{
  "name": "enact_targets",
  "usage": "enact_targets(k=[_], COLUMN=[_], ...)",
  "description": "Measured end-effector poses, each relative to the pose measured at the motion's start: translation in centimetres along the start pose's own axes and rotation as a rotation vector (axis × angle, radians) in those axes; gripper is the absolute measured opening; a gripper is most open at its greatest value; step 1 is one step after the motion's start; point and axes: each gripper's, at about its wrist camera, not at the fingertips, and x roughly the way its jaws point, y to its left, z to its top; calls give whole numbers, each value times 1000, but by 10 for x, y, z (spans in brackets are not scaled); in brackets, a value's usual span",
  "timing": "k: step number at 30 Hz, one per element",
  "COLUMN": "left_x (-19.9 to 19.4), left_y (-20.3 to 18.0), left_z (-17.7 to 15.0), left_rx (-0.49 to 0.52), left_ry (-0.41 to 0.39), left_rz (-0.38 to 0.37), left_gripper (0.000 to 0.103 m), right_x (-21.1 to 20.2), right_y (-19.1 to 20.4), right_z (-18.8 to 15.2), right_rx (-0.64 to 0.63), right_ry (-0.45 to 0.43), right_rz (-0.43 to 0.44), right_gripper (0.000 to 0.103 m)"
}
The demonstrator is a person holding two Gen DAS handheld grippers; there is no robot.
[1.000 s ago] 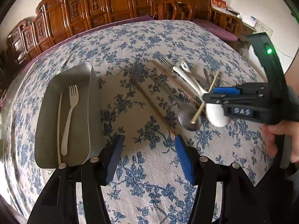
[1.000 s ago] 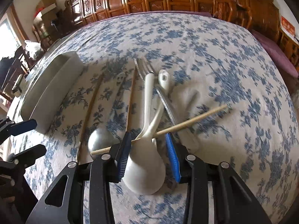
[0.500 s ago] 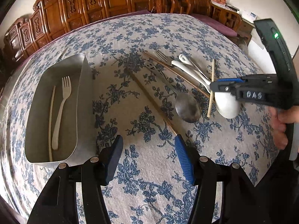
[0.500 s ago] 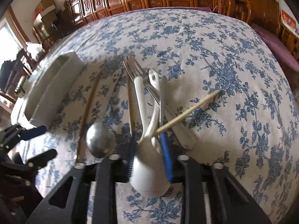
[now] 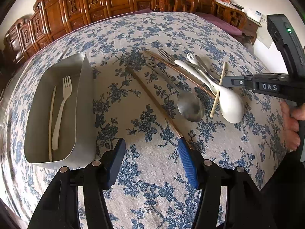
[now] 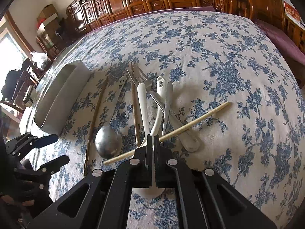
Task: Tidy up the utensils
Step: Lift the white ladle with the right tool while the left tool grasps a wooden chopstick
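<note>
Right now the right gripper [image 6: 152, 140] has its fingers nearly together, pinching the neck of the white spoon [image 5: 229, 103], just above the bowl; that spoon lies in the utensil pile on the worktop [image 5: 133, 30]. Left gripper [image 5: 151, 156] hangs about half open over bare cloth, nothing between its fingers.

Surface: round worktop under a white tablecloth with blue flower print. Metal tray [image 5: 83, 87] sits on the left side, holding a white fork [image 5: 62, 110] and one pale chopstick [image 5: 50, 122]. Pile on the right, well apart from the tray: steel spoon [image 5: 189, 106] with a smiley cut-out handle, steel fork [image 5: 165, 56], a second white spoon handle, two dark chopsticks, and a light chopstick [image 6: 190, 126] lying across the white spoon's handle.

Room: carved dark wooden chairs [image 5: 72, 5] lined along the far wall, white walls, a purple cushion [image 6: 286, 43] on a bench at the right. Window, boxes and clutter at the left in the right wrist view. A hand [image 5: 290, 122] grips the right gripper's handle.
</note>
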Motion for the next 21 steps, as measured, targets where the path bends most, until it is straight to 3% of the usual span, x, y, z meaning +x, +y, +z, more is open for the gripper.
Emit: enact_targets(k=[2, 10, 13, 21], left_x=[2, 7, 9, 10], left_y=[-1, -3, -3, -2], left_z=[1, 7, 7, 6], left_rx=[-2, -20, -26, -32], left_ry=[0, -3, 0, 8], left_rz=[0, -22, -30, -28], left_gripper=[55, 55, 55, 55], right_x=[-1, -14, -6, 4], right_y=[-1, -10, -8, 3], right_z=[-4, -17, -23, -28], right_rx=[3, 46, 36, 6], right_ry=[-2, -15, 18, 52], right_rz=[-4, 17, 29, 40], right_gripper=[33, 38, 46, 43])
